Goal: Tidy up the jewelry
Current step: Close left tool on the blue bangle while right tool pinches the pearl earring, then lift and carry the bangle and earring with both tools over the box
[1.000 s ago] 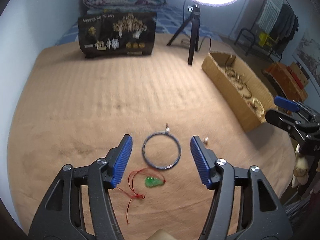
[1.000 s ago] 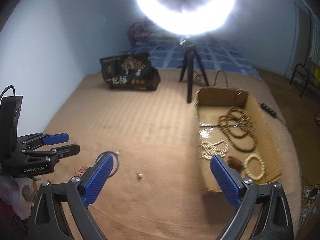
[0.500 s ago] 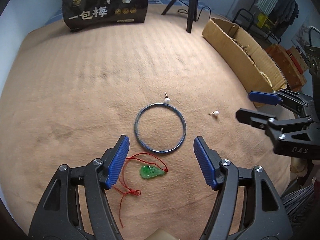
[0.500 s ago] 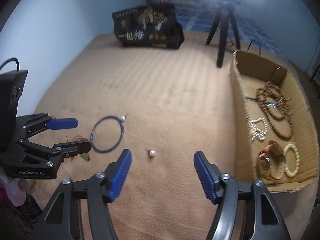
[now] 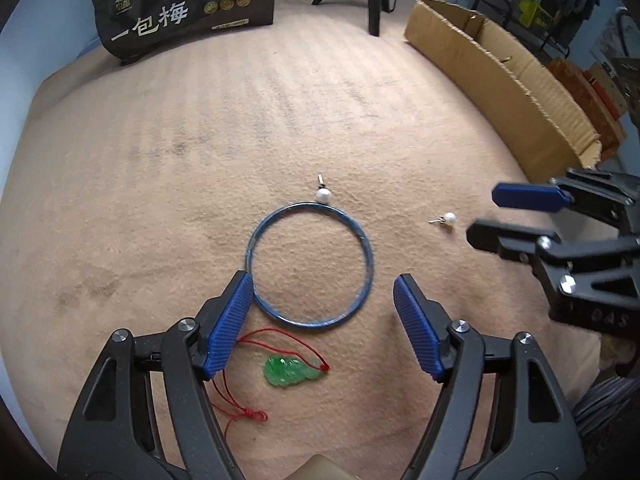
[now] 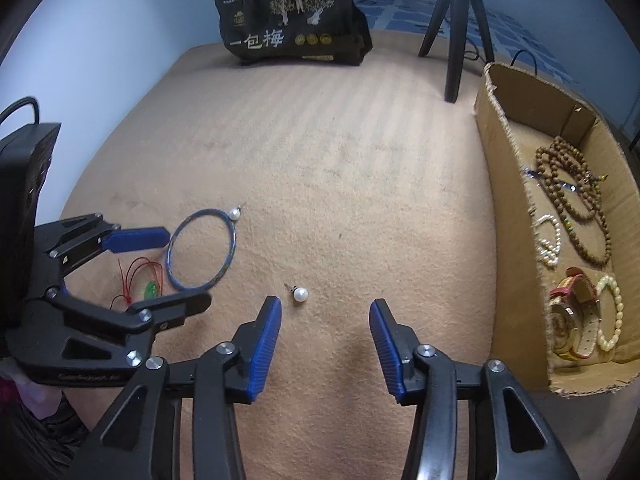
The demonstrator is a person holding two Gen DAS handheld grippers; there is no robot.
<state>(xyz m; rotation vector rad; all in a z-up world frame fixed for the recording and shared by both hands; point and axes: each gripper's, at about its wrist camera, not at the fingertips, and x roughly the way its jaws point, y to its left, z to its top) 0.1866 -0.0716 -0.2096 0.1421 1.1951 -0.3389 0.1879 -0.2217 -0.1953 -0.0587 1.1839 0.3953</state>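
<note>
The right claw [image 6: 325, 344], spread wide, has the tiny pearl earring [image 6: 300, 293] at its 11 o'clock, so it could roll away if a finger bumps it.

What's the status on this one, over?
Left gripper open over blue bangle. Right gripper open, short of loose pearl earring. Nothing blocking either.

The right hand-held gripper [image 6: 325, 338] was held wide open above the tan blanket [image 6: 340, 160], a pearl earring [image 6: 300, 293] lying just beyond its left finger. A cardboard box [image 6: 508, 184] with bead bracelets was seen along the blanket's right edge.
</note>
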